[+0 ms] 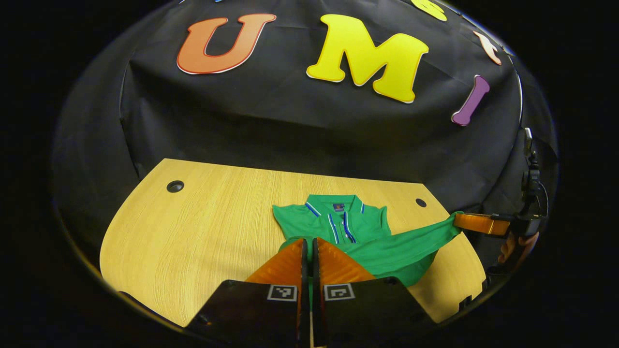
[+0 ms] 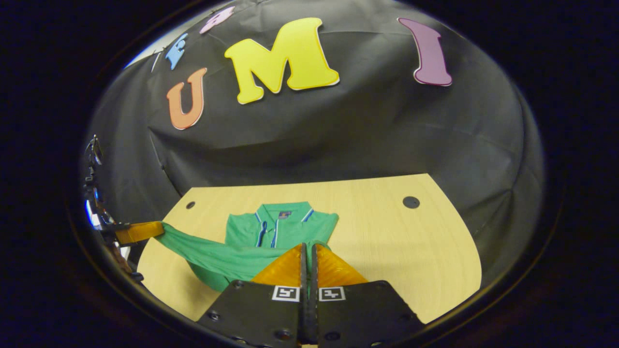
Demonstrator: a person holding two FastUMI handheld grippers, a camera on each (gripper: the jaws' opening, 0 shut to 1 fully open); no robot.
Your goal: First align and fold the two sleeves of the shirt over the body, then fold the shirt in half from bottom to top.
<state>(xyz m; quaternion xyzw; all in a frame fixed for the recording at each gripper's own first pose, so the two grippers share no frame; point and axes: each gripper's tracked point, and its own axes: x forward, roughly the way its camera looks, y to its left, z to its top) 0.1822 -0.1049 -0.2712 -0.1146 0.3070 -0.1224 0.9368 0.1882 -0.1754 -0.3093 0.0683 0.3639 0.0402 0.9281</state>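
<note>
The green shirt (image 1: pixel 346 227) lies on the table (image 1: pixel 203 227) with its collar toward the booth's back wall, its lower part lifted and stretched into a taut band between the two tools. The left tool (image 1: pixel 309 249) has its fingers pressed together on the shirt's fabric at one end of that band; the right tool (image 2: pixel 308 253) is likewise closed on fabric at the other end, and in the left gripper view it shows far out past the table's right edge. The band's long axis runs across the table, side to side, while the collar lies straight ahead of both tools, about equally near each. Judging from this, the fold calls for both ends travelling forward together toward the collar.
</note>
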